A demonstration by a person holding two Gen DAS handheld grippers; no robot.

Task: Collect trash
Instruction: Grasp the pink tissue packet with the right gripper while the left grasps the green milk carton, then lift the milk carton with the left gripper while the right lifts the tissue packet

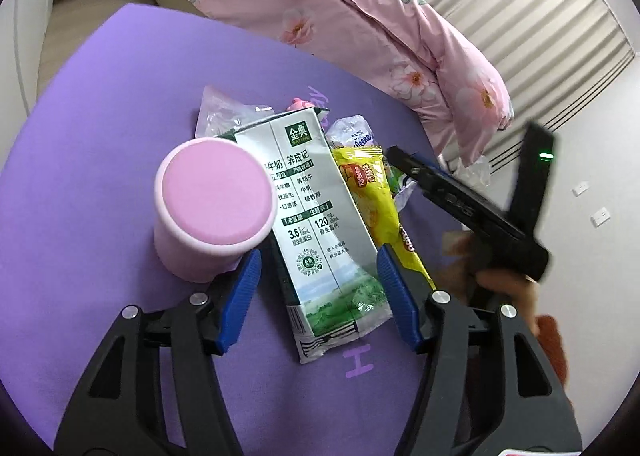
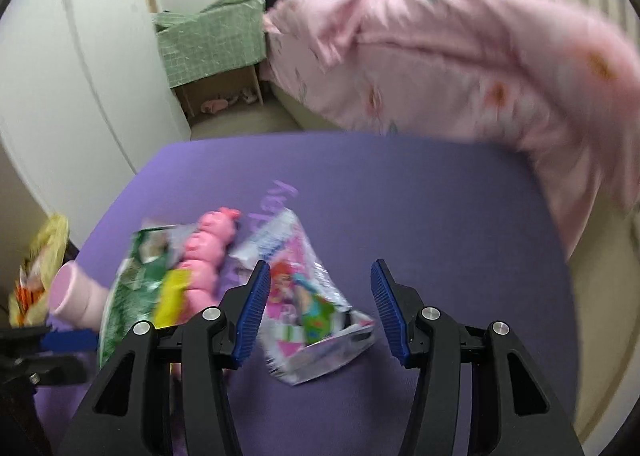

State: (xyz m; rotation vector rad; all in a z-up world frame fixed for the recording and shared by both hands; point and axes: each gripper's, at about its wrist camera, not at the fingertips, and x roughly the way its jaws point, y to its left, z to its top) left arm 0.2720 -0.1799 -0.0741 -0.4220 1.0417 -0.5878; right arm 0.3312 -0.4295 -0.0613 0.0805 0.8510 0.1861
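On the purple mat [image 1: 100,135], a pink cup [image 1: 212,203] is seen at the left, standing just beside the flattened milk carton [image 1: 320,223]. The left gripper [image 1: 318,288] is held over the lower part of this carton, with its jaws released and one blue pad on each side; the carton is not yet grasped. To the right of the carton lies a yellow snack wrapper [image 1: 376,207], touching it. In the right wrist view, which is blurred, the right gripper [image 2: 316,308] is also spread wide, above a colourful foil packet [image 2: 308,308] on the mat; a pink toy [image 2: 208,252] seems to lie to its left. The step in hand is judged to be the reach for a first piece. Next, the left jaws should be lowered and closed across the carton.
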